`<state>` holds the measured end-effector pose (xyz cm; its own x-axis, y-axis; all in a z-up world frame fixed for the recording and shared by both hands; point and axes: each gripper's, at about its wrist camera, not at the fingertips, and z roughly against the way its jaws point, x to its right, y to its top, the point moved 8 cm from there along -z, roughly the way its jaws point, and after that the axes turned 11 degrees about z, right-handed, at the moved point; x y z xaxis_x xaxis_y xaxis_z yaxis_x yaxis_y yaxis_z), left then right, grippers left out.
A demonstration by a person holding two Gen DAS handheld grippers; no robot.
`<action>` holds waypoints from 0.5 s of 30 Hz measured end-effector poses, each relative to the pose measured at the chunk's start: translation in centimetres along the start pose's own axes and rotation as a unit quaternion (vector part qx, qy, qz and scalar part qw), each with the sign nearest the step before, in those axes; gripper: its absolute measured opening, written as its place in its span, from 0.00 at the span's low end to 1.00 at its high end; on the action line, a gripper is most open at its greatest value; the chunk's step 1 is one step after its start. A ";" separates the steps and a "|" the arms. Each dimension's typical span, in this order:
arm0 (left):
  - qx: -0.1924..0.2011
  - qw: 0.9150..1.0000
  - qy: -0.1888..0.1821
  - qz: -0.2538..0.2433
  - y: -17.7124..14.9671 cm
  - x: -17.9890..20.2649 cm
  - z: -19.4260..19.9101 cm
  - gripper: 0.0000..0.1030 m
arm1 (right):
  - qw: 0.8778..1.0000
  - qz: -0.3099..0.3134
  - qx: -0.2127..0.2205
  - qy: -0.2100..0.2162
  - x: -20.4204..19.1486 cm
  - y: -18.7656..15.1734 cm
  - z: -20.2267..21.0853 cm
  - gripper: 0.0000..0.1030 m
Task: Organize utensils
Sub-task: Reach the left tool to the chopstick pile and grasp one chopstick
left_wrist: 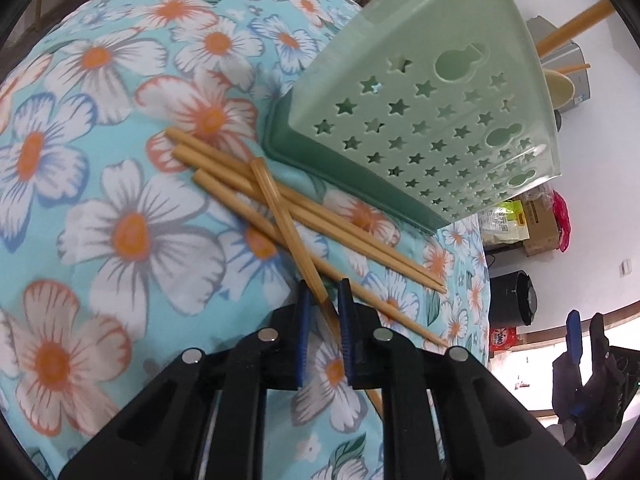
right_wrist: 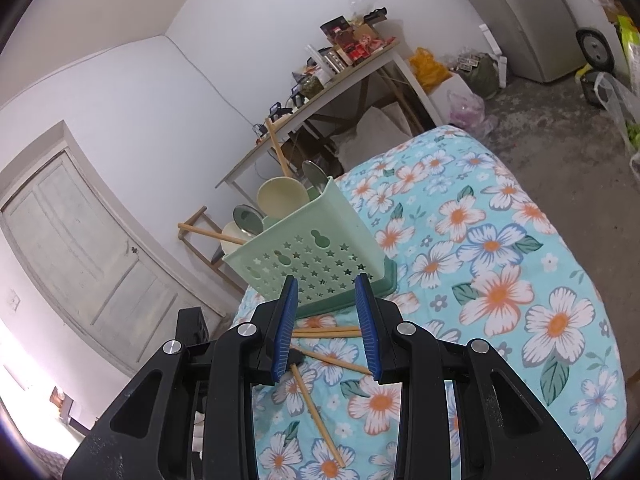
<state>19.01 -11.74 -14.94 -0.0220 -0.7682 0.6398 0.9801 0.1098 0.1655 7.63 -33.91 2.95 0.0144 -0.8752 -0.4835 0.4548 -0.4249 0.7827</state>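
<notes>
Several bamboo chopsticks [left_wrist: 304, 216] lie crossed on the floral cloth beside the green star-holed utensil holder [left_wrist: 432, 120]. My left gripper [left_wrist: 325, 300] straddles the thin end of the top chopstick [left_wrist: 280, 216], which lies across the others; its jaws stand a little apart on either side of it. My right gripper [right_wrist: 326, 324] is open and empty, above the chopsticks [right_wrist: 332, 332] and in front of the holder [right_wrist: 312, 264]. The holder contains spoons [right_wrist: 248, 220], a cream ladle [right_wrist: 280, 196] and chopsticks.
The floral cloth [right_wrist: 500, 280] covers a round table whose edge drops off behind the holder. Beyond are a white door [right_wrist: 80, 248], a cluttered wooden table [right_wrist: 340, 68] and floor clutter. The right gripper shows in the left wrist view [left_wrist: 584, 344].
</notes>
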 end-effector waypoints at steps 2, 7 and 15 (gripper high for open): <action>0.000 1.000 0.004 -0.004 -0.4 -0.1 0.5 0.12 | 1.000 0.000 0.002 -0.001 0.0 0.1 0.1 0.29; -0.002 1.000 0.017 -0.009 -1.3 -1.2 2.0 0.13 | 1.000 -0.004 0.004 -0.001 0.4 0.0 0.3 0.29; -0.004 1.000 0.022 0.007 -2.4 -3.8 4.4 0.14 | 1.000 -0.003 -0.001 0.008 0.0 -0.2 -0.1 0.29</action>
<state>15.90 -6.29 -14.43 0.0002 -0.7942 0.6076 0.9818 0.1156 0.1509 7.61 -33.78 2.73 0.0260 -0.8685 -0.4950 0.4572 -0.4301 0.7785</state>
